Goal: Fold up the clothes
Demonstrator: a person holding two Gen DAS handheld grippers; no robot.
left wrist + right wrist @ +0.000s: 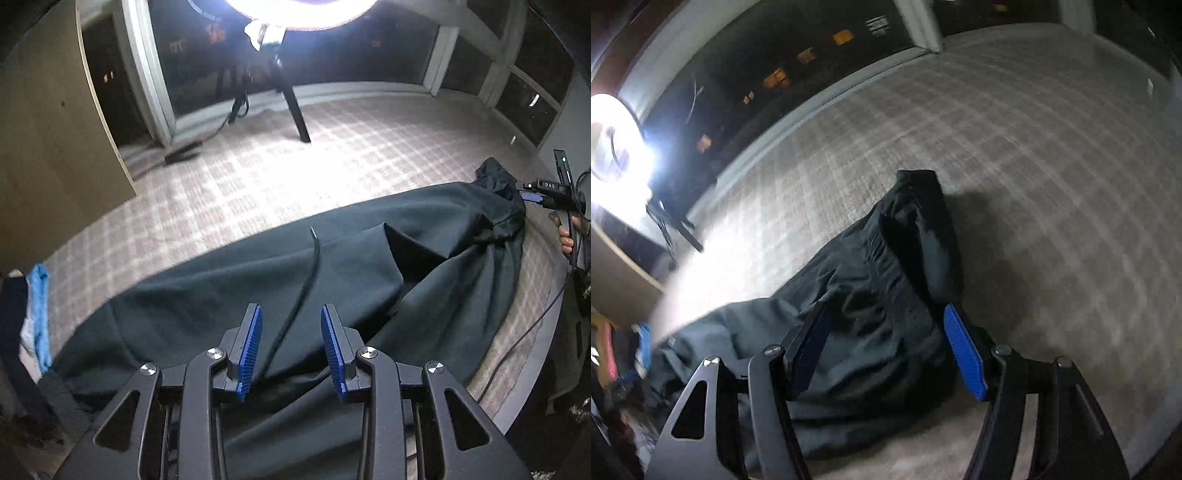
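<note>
A dark green garment [258,280] lies spread across a plaid-covered table [258,177], with a black drawstring [303,288] trailing over it. My left gripper [291,314] is open just above the garment's near edge, the drawstring running between its blue pads [253,347]. In the right wrist view the bunched waistband end of the garment [871,295] lies on the table, and my right gripper [886,321] is open over it, holding nothing. The right gripper's body shows at the far right of the left wrist view [554,192].
A bright ring lamp on a black tripod [291,107] stands at the table's far side, before dark windows. A blue and white cloth [38,314] hangs at the left edge. A cable [517,343] runs along the table's right rim.
</note>
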